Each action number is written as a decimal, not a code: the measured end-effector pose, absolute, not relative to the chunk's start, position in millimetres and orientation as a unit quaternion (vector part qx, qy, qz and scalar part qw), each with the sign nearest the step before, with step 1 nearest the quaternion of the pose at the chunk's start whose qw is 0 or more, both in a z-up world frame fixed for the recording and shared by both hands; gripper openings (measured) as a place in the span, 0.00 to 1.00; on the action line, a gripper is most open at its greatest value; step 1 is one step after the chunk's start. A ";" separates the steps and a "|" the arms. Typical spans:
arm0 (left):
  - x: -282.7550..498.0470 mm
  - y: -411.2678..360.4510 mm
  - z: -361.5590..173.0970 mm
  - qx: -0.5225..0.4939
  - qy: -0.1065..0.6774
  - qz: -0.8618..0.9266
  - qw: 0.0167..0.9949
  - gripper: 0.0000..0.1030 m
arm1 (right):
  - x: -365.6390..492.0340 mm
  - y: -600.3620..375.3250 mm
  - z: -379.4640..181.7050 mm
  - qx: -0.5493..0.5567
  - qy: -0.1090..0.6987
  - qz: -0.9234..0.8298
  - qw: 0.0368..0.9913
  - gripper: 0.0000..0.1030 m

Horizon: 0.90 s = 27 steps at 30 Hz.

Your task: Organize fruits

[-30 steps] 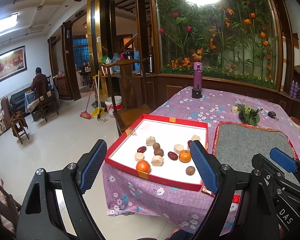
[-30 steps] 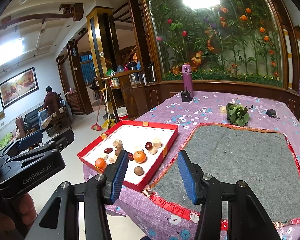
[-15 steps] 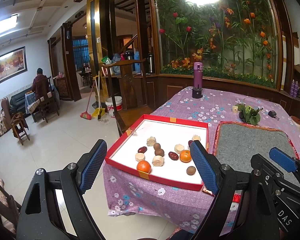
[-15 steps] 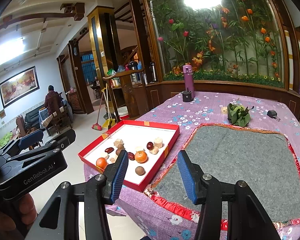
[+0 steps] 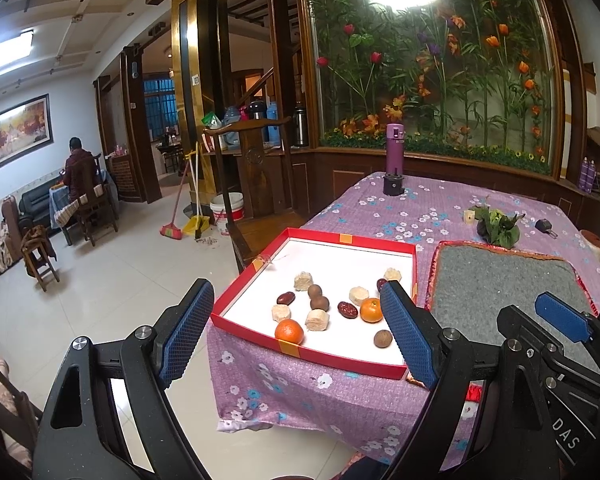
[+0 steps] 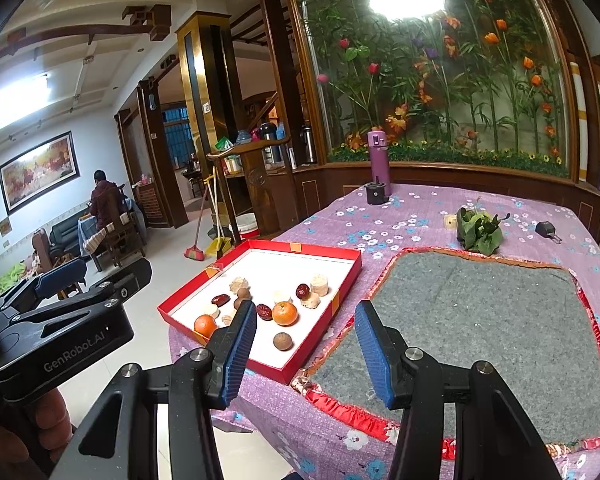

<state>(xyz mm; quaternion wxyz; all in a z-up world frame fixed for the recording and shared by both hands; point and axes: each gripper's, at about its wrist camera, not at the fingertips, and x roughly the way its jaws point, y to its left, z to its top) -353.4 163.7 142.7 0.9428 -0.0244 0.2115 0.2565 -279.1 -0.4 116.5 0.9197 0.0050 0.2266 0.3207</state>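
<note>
From the left wrist view, the left tongs (image 5: 296, 336) hang spread wide and empty in front of the near edge of the desk (image 5: 428, 208), which wears a purple flowered cloth. Between their blue pads lies a shallow red tray (image 5: 414, 264) with a white floor, set at the desk's near left corner. In it lie two mandarins, one (image 5: 289, 331) by the near rim and one (image 5: 371, 310) further right, with dark red dates (image 5: 347, 309) between and around them, pale cut chunks (image 5: 317, 319) and round brown fruits (image 5: 382, 338) that may be longans; all lie loose and mostly apart. Just right of the tray lies a grey felt mat (image 5: 500, 280) with a red fringe. Further back stand a purple flask (image 5: 395, 154), a bunch of green leaves (image 5: 498, 226) and a dark key fob (image 5: 544, 226). The right tongs (image 5: 562, 320) show at the lower right edge, over the mat. From the right wrist view, the right tongs (image 6: 306, 350) are likewise spread and empty, held low over the near seam where the red tray (image 6: 336, 300) meets the grey mat (image 6: 480, 312). The mandarin (image 6: 285, 313) and a brown fruit (image 6: 283, 341) lie just beyond the left pad. The left tongs (image 6: 60, 280) sit at the left edge off the desk, a hand (image 6: 40, 420) gripping the handle below.
</note>
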 end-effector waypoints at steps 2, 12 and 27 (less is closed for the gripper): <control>-353.7 163.3 142.2 -0.025 0.212 0.255 0.943 0.83 | -278.8 0.1 116.3 0.006 0.227 0.320 0.920 0.48; -357.5 163.4 140.1 -0.024 0.212 0.249 0.945 0.83 | -281.5 -0.3 116.9 0.007 0.221 0.321 0.921 0.48; -359.3 164.0 139.5 -0.024 0.212 0.249 0.945 0.83 | -282.8 -2.5 117.6 0.012 0.212 0.317 0.924 0.48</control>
